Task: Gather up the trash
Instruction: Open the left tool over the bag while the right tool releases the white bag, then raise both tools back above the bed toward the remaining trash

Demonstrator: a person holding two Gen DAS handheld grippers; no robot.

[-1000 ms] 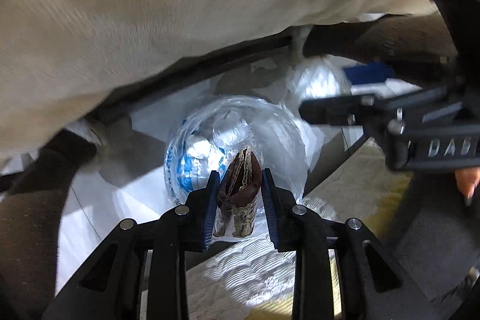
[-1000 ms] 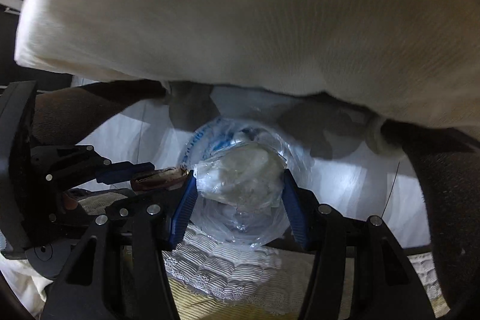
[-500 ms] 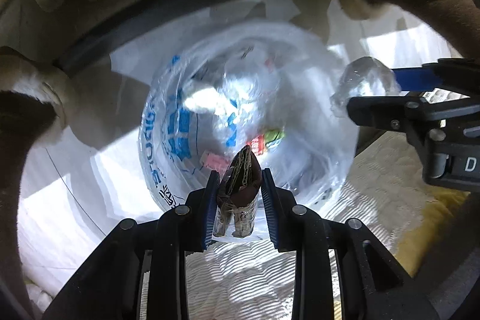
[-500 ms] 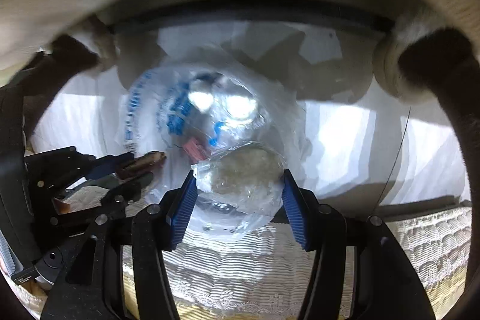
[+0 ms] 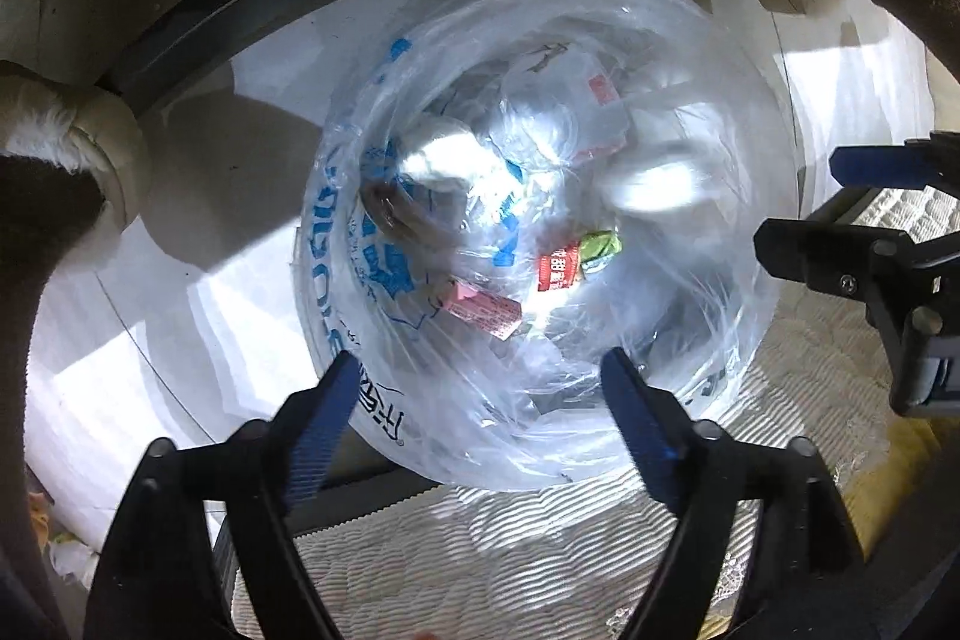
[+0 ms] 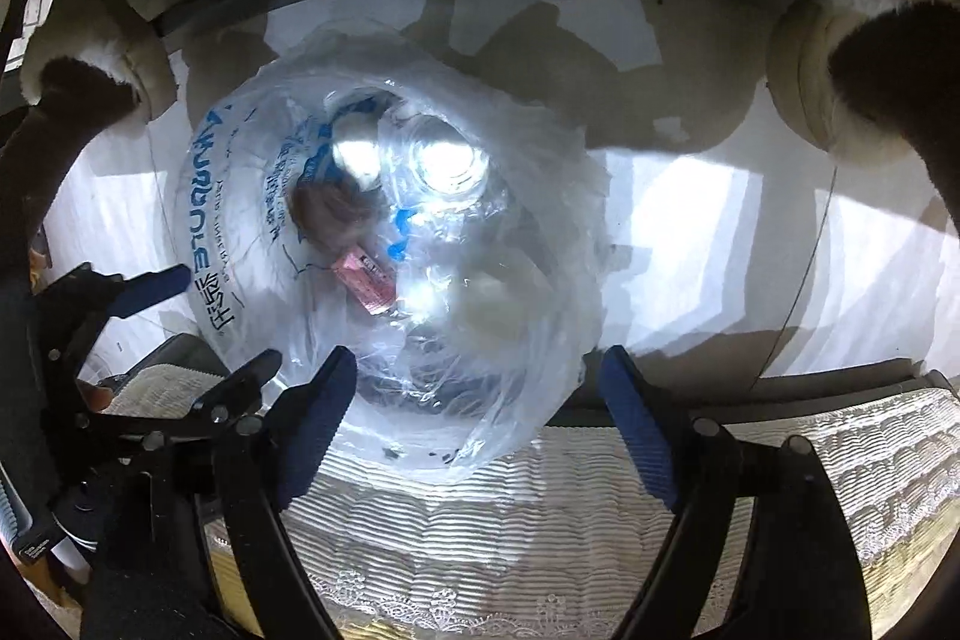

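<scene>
left gripper (image 5: 480, 388): jaws opening, empty | right gripper (image 6: 480, 388): jaws opening, empty | step: release over trash bag (image 5: 690, 70); stay centred above its mouth

A: What changed at the left gripper (image 5: 480, 394)?
B: Its jaws are opening; the brown crumpled wrapper (image 5: 399, 220) it held now lies in the clear plastic trash bag (image 5: 690, 430).
A: The right gripper (image 6: 480, 388)?
B: Opening too, its crumpled clear wad gone.

Strong light glared on the clear plastic bag (image 5: 540, 232) at the centre of both views. The falling trash inside looked blurred, and the dark frame edges curved strongly.
</scene>
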